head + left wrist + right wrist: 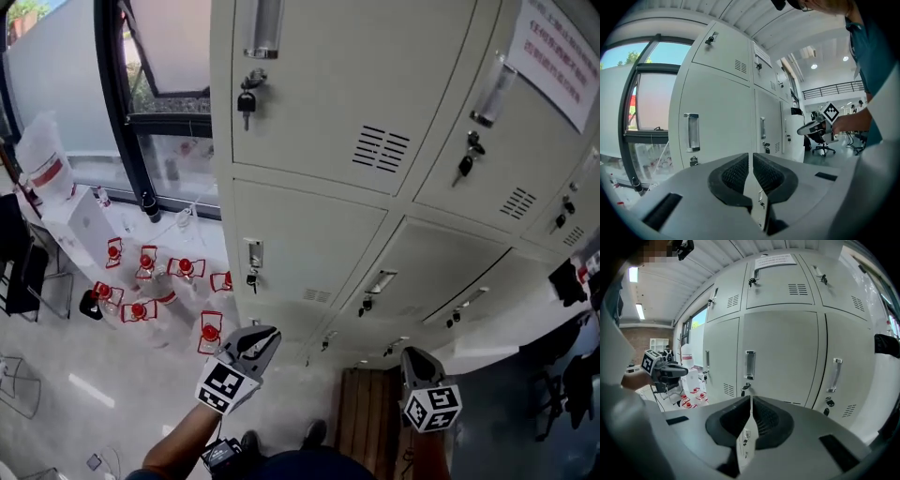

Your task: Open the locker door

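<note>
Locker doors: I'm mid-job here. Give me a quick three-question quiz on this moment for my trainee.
1. In the head view, what hangs from the lock of the top left locker door? A) a key B) a padlock C) a cloth
2. True or false: one locker door already stands open.
3. Fill in: the jaws of the left gripper and the right gripper are ____, with nothing between them.

Key: 1 A; 2 false, every door in view is closed; 3 shut.
</note>
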Available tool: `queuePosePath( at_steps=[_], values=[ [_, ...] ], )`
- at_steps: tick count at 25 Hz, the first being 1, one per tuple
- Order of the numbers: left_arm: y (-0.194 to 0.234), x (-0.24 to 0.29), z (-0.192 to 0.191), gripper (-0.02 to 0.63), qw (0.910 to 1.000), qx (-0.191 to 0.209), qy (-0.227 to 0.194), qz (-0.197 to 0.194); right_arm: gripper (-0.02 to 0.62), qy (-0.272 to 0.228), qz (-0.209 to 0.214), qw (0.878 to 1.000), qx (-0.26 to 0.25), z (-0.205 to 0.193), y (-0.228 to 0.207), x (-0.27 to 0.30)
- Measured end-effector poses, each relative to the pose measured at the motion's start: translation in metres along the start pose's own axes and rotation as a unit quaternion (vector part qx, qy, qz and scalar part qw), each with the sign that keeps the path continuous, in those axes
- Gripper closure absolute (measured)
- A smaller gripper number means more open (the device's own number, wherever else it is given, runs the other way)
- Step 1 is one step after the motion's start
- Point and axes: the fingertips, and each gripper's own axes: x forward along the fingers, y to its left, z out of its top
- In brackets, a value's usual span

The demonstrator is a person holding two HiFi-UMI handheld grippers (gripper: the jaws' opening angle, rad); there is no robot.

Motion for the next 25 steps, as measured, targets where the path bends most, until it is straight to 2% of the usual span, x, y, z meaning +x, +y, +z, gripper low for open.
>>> queuePosePath(
  at_steps=[4, 9, 16, 25],
  values=[
    [0.012, 0.002, 0.002, 0.561, 0.9999, 0.006, 0.000, 0.011, 0.557, 0.001, 0.013, 1.000, -0.011, 0.006, 0.001, 0.020],
    [0.025, 0.010, -0.012, 0.561, 0.9998, 0.006, 0.001, 0.020, 0.557, 0.008, 0.023, 1.000, -0.016, -0.006, 0.000, 0.047],
    [0.044, 0.027, -0.054, 0.561, 0.9992, -0.001, 0.011, 0.039, 0.557, 0.021, 0.033, 0.999, -0.015, -0.042, -0.003, 0.097],
    [0.044, 0.050, -0.110, 0.561, 0.9985, -0.008, 0.034, 0.042, 0.557, 0.045, 0.051, 0.998, -0.006, -0.105, 0.004, 0.156]
  ],
)
